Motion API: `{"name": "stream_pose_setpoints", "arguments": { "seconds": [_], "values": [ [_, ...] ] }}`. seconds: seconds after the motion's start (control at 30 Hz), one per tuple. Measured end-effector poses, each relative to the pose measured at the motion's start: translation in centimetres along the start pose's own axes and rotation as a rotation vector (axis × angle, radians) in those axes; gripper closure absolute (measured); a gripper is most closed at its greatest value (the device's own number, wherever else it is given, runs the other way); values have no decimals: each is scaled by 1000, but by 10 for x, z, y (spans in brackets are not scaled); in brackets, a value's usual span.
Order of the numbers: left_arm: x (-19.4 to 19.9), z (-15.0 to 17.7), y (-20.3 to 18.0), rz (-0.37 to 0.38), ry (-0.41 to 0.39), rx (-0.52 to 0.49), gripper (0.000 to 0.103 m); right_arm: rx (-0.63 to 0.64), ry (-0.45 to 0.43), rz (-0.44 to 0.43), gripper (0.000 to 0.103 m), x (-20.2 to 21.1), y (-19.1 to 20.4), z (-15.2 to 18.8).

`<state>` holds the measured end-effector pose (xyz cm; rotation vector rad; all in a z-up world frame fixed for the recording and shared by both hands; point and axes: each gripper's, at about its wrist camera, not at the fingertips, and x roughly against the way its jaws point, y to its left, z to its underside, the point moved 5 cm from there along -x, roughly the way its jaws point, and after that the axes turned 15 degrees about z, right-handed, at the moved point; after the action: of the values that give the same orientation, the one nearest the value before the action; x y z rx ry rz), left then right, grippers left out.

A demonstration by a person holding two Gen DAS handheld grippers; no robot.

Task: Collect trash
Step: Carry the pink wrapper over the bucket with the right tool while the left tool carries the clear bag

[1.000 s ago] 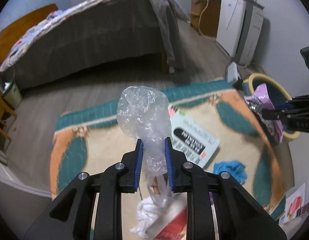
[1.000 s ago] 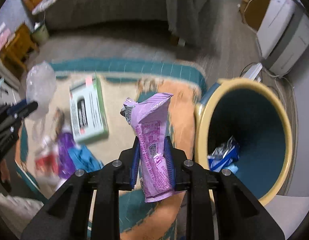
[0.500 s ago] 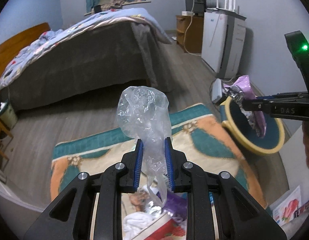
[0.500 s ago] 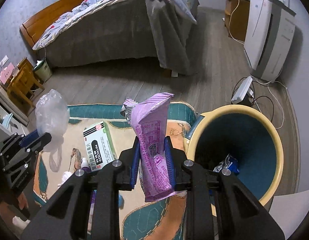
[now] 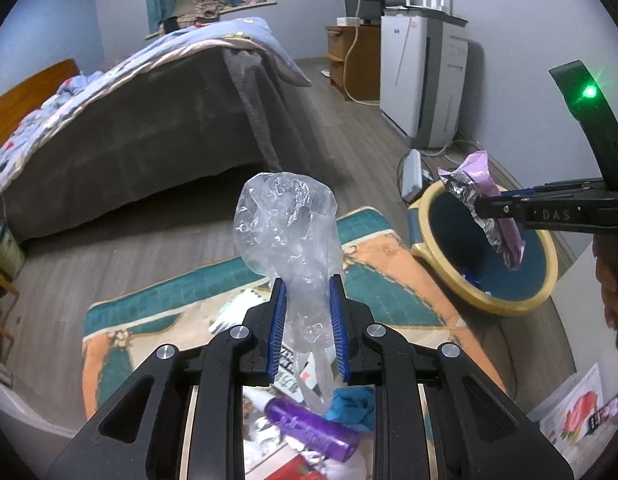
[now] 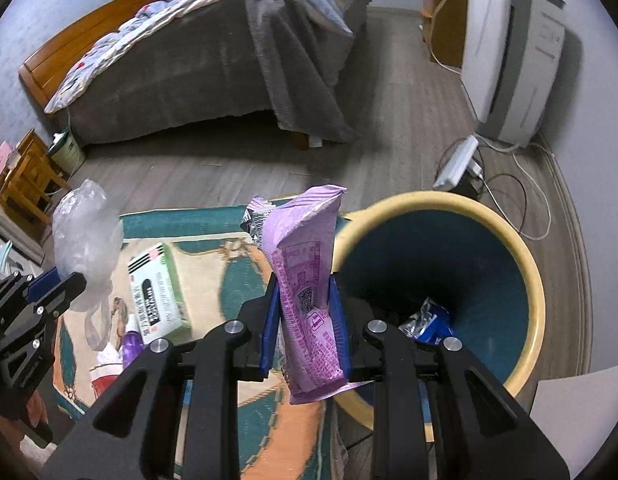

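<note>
My left gripper (image 5: 307, 286) is shut on a crumpled clear plastic bag (image 5: 287, 228), held above the patterned rug (image 5: 381, 280). In the right wrist view the same plastic bag (image 6: 87, 242) shows at the left, pinched by the left gripper (image 6: 63, 284). My right gripper (image 6: 303, 286) is shut on a purple foil-lined wrapper (image 6: 305, 272), which stands upright between the blue pads. In the left wrist view that purple wrapper (image 5: 487, 200) hangs over the mouth of the yellow-rimmed bin (image 5: 545, 284). The bin (image 6: 525, 256) holds a blue and silver wrapper (image 6: 427, 320) at its bottom.
On the rug lie a green and white box (image 6: 159, 292), a purple bottle (image 5: 309, 426), a blue cloth (image 5: 351, 402) and white scraps. A bed (image 6: 213, 56) fills the back, a white appliance (image 6: 509, 52) stands at the right wall with a power strip (image 6: 457, 162) and cables.
Both grippers have risen and swung toward the bin, each still holding its item. The purple wrapper now hangs over the bin's mouth; the rug litter has slid low in the left view.
</note>
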<state>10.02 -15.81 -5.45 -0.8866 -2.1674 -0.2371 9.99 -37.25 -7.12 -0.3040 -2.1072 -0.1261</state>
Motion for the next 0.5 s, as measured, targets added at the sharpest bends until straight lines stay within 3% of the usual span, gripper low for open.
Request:
{"name": "stream_pose_setpoints", "arguments": {
  "seconds": [0.5],
  "values": [
    [-45, 4, -54, 65, 70, -91, 80, -184, 119, 100, 80, -42, -85, 22]
  ]
}}
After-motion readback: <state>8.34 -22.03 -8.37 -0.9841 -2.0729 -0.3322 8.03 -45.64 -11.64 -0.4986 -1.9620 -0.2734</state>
